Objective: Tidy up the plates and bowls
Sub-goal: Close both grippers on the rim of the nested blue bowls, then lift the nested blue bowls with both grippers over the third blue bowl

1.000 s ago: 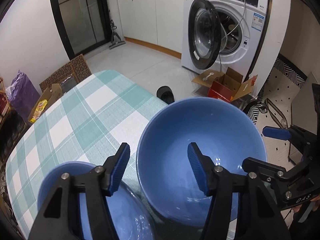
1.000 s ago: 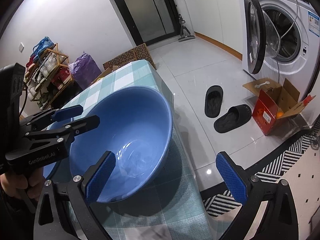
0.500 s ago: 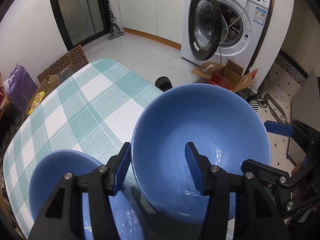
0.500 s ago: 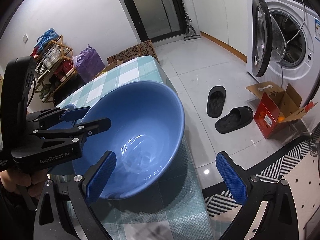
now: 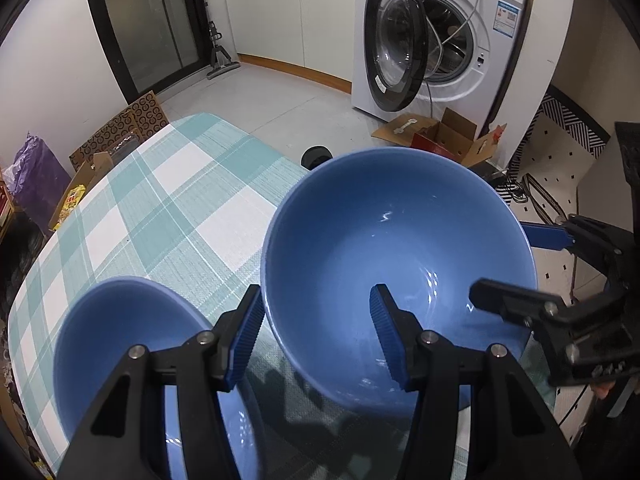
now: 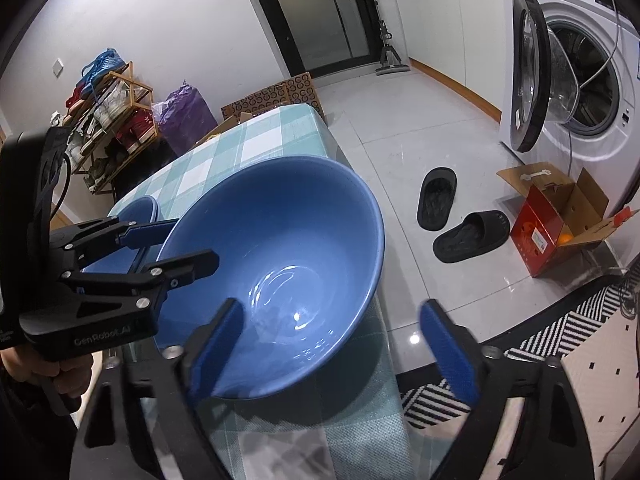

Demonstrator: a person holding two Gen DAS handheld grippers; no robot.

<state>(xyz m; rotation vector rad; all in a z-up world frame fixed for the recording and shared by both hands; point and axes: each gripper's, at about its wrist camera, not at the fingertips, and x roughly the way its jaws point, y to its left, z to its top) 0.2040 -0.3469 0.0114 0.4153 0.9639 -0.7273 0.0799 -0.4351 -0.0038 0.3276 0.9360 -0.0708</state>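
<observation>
A large blue bowl [image 5: 400, 256] stands tilted on the checked tablecloth [image 5: 152, 208]; it also shows in the right wrist view [image 6: 288, 256]. My left gripper [image 5: 316, 332] straddles its near rim, one finger outside and one inside, jaws open around the wall. It also shows in the right wrist view [image 6: 172, 248]. My right gripper [image 6: 332, 344] is open with its left finger inside the bowl's rim and its right finger outside; it also shows in the left wrist view [image 5: 516, 268]. A smaller blue bowl [image 5: 120, 344] sits left of the large one, also in the right wrist view [image 6: 136, 212].
The table edge [image 6: 384, 340] runs just right of the large bowl, with floor below. Two black slippers [image 6: 452, 216], an open red carton [image 6: 560, 220] and a washing machine [image 5: 448, 32] with its door open stand beyond. A shoe rack [image 6: 108, 116] is at the far left.
The large bowl has tipped up and shifted towards the smaller bowl. My left gripper's jaws have narrowed around its rim. My right gripper has narrowed and moved in over the bowl's edge.
</observation>
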